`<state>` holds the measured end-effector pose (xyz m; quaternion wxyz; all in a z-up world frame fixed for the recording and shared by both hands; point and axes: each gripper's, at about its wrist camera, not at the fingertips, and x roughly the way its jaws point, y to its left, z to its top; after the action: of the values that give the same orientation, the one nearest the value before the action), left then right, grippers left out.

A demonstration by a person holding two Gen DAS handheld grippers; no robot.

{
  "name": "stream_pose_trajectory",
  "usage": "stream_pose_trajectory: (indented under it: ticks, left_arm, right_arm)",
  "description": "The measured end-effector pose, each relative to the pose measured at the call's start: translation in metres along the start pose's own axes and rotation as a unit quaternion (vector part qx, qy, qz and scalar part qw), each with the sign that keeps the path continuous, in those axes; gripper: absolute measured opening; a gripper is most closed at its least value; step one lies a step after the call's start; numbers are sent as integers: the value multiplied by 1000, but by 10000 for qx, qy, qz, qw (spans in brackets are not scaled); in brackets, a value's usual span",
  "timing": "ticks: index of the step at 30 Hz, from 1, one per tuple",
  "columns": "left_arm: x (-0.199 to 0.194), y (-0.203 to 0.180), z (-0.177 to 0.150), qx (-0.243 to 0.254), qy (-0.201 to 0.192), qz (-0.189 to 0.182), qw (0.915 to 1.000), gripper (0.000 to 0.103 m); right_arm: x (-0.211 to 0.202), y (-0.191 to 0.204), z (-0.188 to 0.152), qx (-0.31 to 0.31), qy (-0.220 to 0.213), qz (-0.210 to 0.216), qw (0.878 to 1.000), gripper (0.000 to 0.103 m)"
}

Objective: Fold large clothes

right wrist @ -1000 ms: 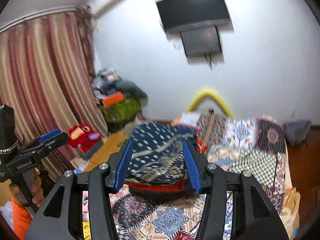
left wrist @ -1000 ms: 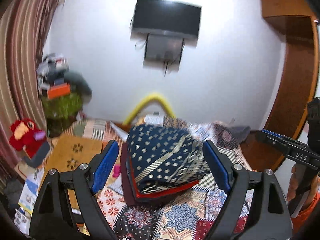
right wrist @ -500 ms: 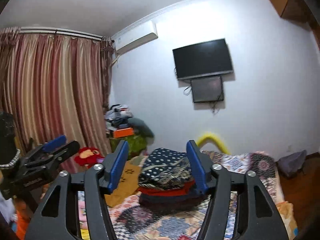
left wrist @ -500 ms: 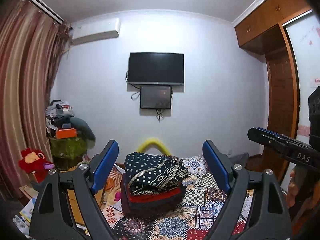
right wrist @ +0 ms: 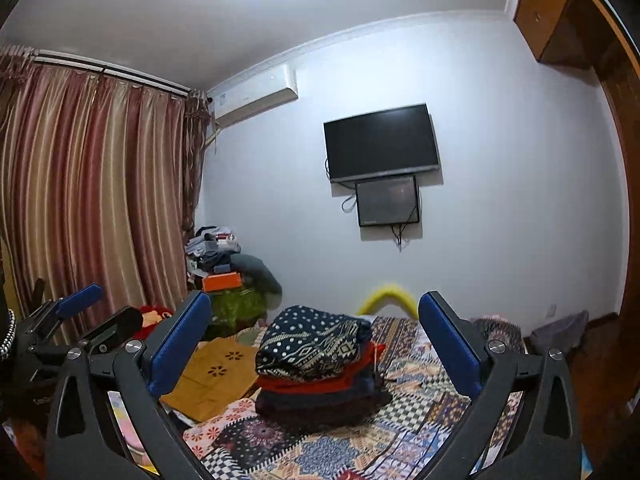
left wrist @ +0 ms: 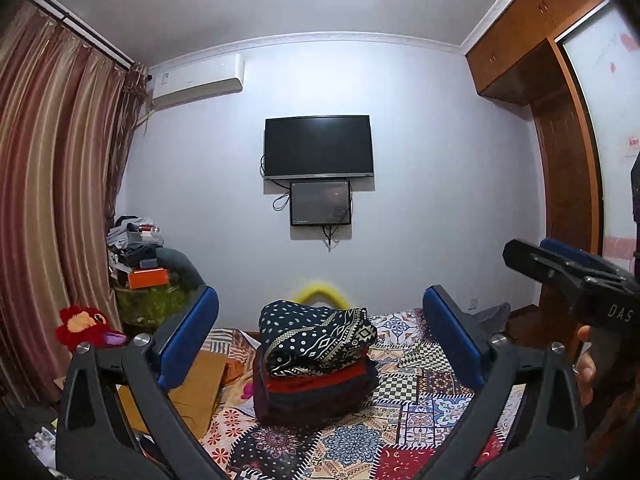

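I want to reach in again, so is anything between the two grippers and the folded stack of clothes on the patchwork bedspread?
Nothing visible: the folded stack of clothes lies beyond the opening, empty left gripper and right gripper, only bare patchwork bedspread between.

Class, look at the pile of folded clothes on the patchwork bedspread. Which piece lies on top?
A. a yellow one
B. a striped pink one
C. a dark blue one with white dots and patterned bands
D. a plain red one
C: the dark blue dotted garment lies on top of the pile, with a red layer showing beneath it on the bedspread.
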<state>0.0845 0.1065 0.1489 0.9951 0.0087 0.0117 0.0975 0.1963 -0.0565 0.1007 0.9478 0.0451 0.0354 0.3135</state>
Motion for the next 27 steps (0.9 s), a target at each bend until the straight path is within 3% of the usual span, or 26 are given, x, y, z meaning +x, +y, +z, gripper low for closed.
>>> stream_pose_trajectory:
  ticks: [27]
  left_arm:
    - [21, 7, -16, -121, 181, 105, 9997, 103]
  right_arm:
    - [-5, -4, -14, 81, 275, 1, 9996, 103]
